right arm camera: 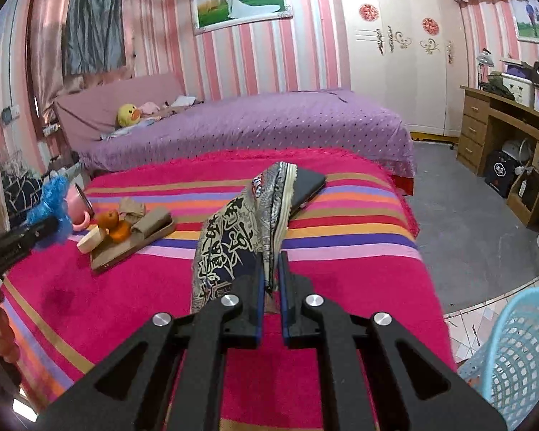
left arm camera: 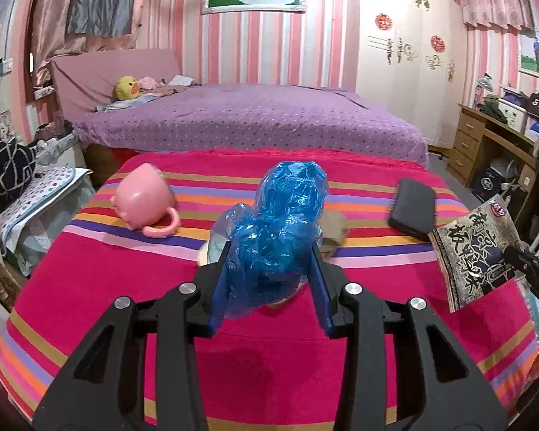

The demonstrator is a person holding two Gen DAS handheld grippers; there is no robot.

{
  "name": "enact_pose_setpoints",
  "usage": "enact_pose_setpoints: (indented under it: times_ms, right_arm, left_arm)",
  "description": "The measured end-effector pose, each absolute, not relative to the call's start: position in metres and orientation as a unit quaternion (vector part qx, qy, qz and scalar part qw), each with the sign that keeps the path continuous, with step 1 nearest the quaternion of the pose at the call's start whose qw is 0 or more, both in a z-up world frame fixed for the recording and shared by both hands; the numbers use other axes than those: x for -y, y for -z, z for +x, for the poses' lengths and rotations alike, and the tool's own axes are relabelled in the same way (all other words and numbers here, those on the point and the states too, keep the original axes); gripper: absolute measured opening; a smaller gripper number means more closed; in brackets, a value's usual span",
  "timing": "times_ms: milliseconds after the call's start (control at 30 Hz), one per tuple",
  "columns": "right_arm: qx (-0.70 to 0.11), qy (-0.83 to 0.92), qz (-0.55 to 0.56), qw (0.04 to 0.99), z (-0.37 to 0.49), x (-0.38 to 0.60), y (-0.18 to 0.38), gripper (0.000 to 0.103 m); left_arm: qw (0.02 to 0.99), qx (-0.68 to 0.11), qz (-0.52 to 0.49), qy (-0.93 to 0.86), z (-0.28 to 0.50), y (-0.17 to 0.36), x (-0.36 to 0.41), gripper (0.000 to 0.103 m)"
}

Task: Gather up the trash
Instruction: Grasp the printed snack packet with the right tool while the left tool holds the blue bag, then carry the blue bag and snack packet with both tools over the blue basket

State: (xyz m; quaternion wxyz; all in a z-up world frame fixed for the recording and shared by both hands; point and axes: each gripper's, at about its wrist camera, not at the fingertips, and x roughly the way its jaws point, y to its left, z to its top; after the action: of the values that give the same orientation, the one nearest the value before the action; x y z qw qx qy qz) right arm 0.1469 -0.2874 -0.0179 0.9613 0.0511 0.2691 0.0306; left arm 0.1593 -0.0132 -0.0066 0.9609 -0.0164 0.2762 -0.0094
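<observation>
Snack wrapper (right arm camera: 233, 237) is pinched at its lower edge between the right gripper (right arm camera: 270, 276) jaws, which are pressed nearly together on the thin foil. It hangs clear of the striped blanket (right arm camera: 341, 269), long axis running up and away from the fingers, top end flopping over in front of the black phone (right arm camera: 307, 186). Printed foil, beige and dark blue with large characters, creased, looks empty and light.

Blue plastic bag (left arm camera: 276, 237) is clamped in the left gripper (left arm camera: 271, 262), jaws partly closed around the crumpled bulk, pads pressing both sides. Translucent, wadded, bulges above the fingers; soft, so grip is loose-ish by my read.

Key relation: the light blue mesh basket (right arm camera: 521, 359) sits on the floor at the lower right of the right wrist view, off the bed edge, well below and to the right of the wrapper. Right hand is the nearer one. My guess is the next move is swing right and down, then release over the rim. Left hand has farther to travel, across the bed.

Remaining on the blanket: wooden tray (right arm camera: 125, 248) with orange peel (right arm camera: 113, 224) and a crumpled brown paper (right arm camera: 133, 212), likely more trash. Pink cup (left arm camera: 143, 201) lies on its side beyond the tray, probably not trash.

Risk: the wrapper is held by one thin edge and could slip during the swing.
</observation>
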Motion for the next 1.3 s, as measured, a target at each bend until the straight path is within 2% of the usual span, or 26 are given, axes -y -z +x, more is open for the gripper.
enact_pose_setpoints:
  times_ms: [700,867,1100,1300]
  right_arm:
    - [-0.277,0.002,0.032,0.96,0.111,0.354,0.016,0.007]
    - [-0.266,0.01,0.036,0.963,0.086,0.376,0.006,0.007]
    - [-0.259,0.06,0.051,0.963,0.036,0.431,-0.003,0.007]
    - [-0.263,0.113,0.069,0.956,0.006,0.489,0.006,0.007]
  left_arm:
    - [0.959,-0.276,0.021,0.063,0.145,0.014,0.11,0.038]
    - [0.957,-0.28,-0.004,0.082,0.132,0.004,0.128,0.038]
    - [0.956,-0.258,0.019,0.135,0.089,-0.007,0.194,0.038]
    - [0.94,-0.28,0.029,0.195,0.071,0.007,0.261,0.038]
